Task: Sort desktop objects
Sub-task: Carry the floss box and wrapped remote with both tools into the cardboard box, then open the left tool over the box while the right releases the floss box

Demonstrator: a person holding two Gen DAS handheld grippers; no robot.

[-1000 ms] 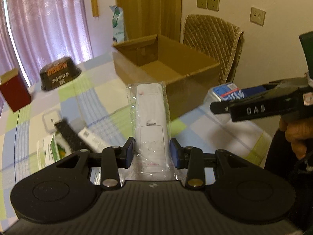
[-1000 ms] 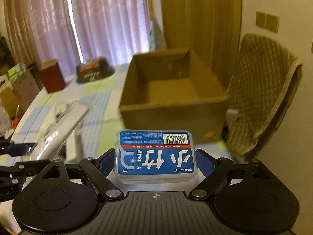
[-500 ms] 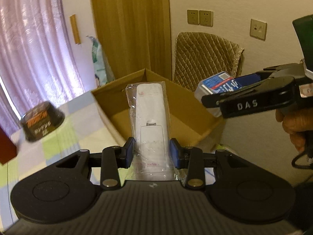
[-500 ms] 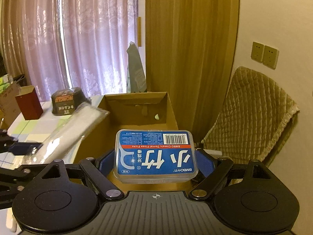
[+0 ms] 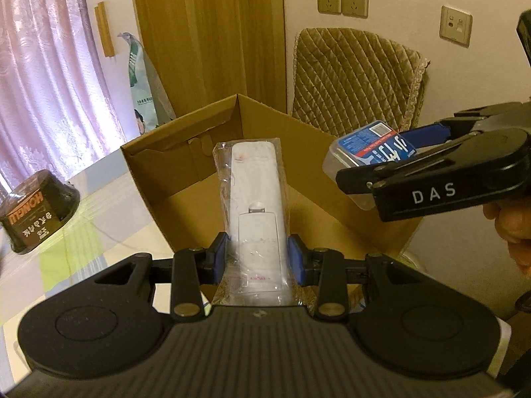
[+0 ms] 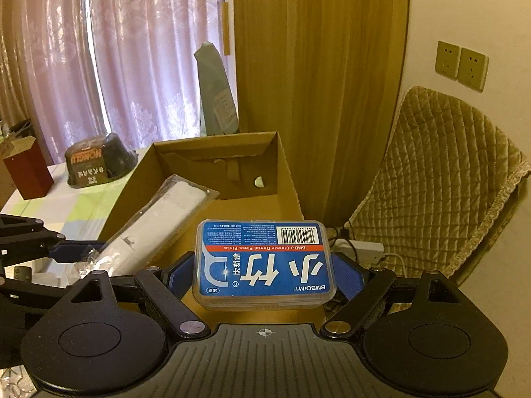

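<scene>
In my left wrist view, the left gripper [image 5: 257,258] is clamped on a white remote control in a clear plastic bag [image 5: 254,212], which juts straight ahead from between the blue pads, its far end over the open cardboard box [image 5: 186,152] at frame centre. At the right edge I see my right gripper [image 5: 395,165] gripping the blue dental floss pick box [image 5: 368,149], held above the cardboard box's right wall. In the right wrist view, that floss box [image 6: 265,262] sits square between the pads, label up, low in the frame, with the cardboard box [image 6: 285,179] just beyond it. The bagged remote [image 6: 159,219] enters from the left, tilted over the box's left wall. An upturned black noodle bowl [image 6: 99,162] and a dark red carton [image 6: 28,172] stand on the table at upper left.
</scene>
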